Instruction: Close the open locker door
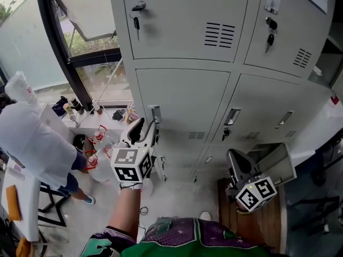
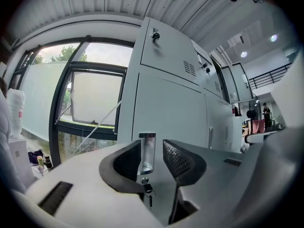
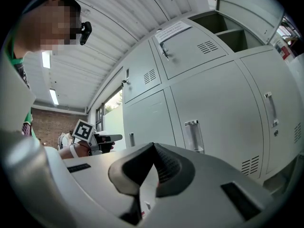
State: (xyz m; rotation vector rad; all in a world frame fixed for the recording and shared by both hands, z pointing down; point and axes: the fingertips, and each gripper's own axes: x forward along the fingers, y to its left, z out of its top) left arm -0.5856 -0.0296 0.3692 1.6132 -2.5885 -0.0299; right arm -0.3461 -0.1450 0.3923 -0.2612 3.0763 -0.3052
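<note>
2 hand-held grippers (image 1: 147,126) (image 1: 236,162), 1 person (image 1: 32,138) in white

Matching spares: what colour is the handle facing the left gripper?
Shiny silver; the handle shows best in the left gripper view.

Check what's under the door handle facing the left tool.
A small lock with a key hanging from it sits right under the handle. Below the key, the left tool covers the rest of the door, so anything lower cannot be seen.
</note>
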